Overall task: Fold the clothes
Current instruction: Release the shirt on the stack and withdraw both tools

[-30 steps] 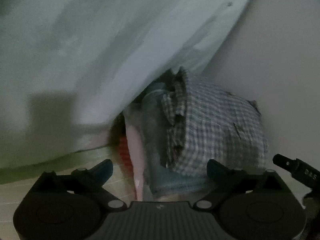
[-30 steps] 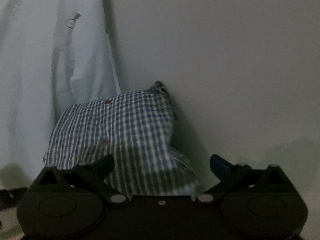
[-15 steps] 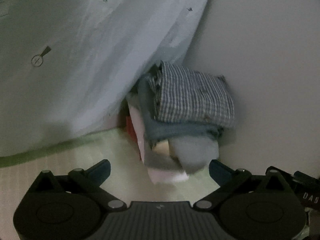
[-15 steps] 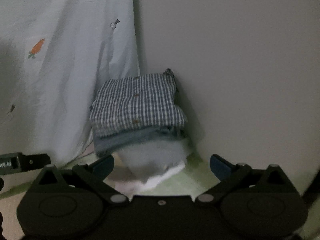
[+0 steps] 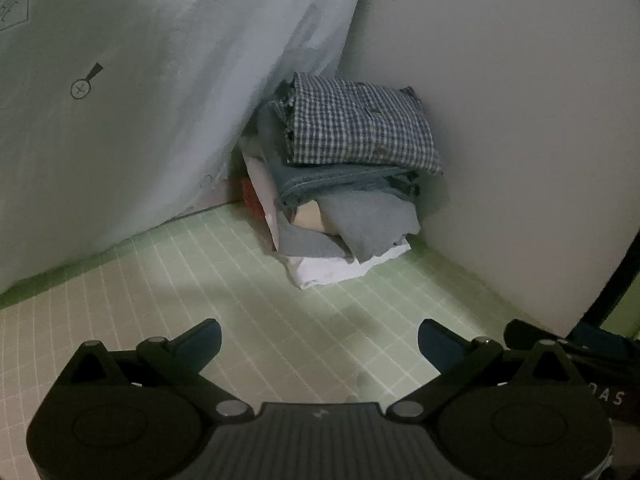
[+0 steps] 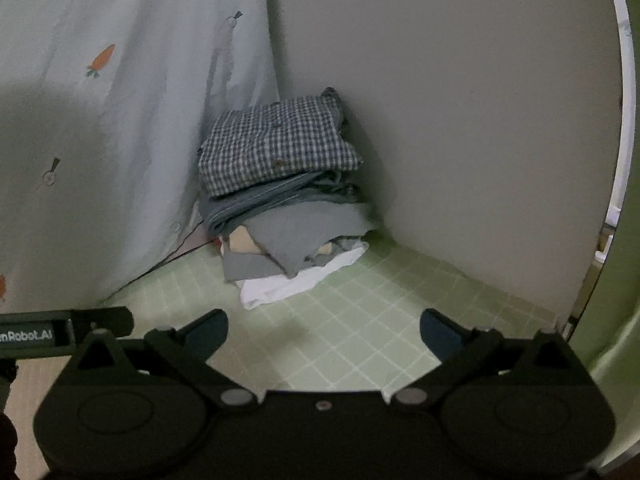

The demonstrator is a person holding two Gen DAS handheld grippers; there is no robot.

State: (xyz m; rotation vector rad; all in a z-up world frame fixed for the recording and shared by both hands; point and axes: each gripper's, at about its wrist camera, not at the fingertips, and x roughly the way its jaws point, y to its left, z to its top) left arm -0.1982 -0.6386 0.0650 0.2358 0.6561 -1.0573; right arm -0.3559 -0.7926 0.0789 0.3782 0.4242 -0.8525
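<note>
My left gripper [image 5: 319,342] and right gripper [image 6: 323,330] are both spread wide with nothing between the fingers, hanging side by side over the green gridded mat [image 5: 248,304]. The folded clothes sit in a stack [image 5: 344,184] pushed into the corner where the pale wall [image 5: 500,100] meets the hanging carrot-print sheet [image 5: 140,100]. The checked shirt [image 6: 276,148] lies on top, folded fairly square, over what looks like denim, then grey pieces and a white one at the bottom; the light is dim, so I may be misreading the lower layers. As far as I can judge, the shirt's fold is done and stacked. The lower grey layers splay out unevenly and could use squaring. I see no unfolded garment on the mat from either wrist.
</note>
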